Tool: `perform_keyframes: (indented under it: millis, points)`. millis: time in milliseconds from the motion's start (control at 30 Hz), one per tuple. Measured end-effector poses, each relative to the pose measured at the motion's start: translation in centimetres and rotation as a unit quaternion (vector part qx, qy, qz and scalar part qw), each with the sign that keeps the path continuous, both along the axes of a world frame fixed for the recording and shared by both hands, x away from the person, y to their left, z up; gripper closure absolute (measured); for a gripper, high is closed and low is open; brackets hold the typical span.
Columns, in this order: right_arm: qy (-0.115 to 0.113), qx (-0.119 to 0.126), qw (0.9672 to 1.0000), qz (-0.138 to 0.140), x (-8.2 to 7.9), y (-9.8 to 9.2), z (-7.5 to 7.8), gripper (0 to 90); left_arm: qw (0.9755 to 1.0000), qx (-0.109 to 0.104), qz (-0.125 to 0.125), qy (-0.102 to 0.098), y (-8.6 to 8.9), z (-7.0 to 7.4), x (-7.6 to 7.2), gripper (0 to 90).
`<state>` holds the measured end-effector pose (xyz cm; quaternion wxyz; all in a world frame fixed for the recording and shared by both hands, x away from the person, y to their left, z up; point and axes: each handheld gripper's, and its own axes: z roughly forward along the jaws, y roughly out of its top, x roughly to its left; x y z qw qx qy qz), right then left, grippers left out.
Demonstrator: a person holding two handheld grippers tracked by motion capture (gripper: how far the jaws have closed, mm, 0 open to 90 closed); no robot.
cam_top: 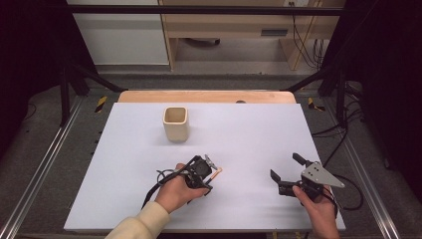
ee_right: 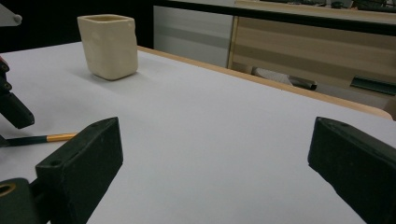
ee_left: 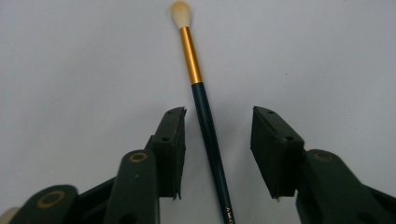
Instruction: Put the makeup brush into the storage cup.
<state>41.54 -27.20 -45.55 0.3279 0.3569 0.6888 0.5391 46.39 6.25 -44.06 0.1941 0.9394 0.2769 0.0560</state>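
My left gripper [ee_left: 217, 154] hangs low with jaws apart, straddling but not touching a thin dark brush [ee_left: 208, 135] with gold collar and pale tip, flat on the white table [cam_top: 249, 134]. My right gripper [cam_top: 285, 175] gapes wide. A cream square cup [cam_top: 175, 123] stands farther back.

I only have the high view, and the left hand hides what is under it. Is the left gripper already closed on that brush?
Observer: No. In the left gripper view the left gripper is open, its jaws on either side of the brush, not touching it.
Operator: Which end of the brush points away from the gripper?
Observer: The pale bristle tip, beyond a gold ferrule; the dark handle runs back between the jaws.
Operator: And the right gripper?
Observer: The right gripper is open with nothing between its jaws, facing the cream cup.
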Motion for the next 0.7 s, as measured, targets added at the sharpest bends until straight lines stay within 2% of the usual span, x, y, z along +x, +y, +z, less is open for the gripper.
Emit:
perform_keyframes:
  millis: [200,700]
  points:
    - [0.001,0.001,1.0000,0.000,0.02,0.01,-0.02,3.4,0.9999,0.002,0.004,0.010,-0.05,-0.09,0.13,62.5]
    - [0.001,0.000,1.0000,0.001,0.04,0.01,-0.04,3.3,0.9998,0.003,0.012,0.014,0.04,-0.31,0.40,69.0]
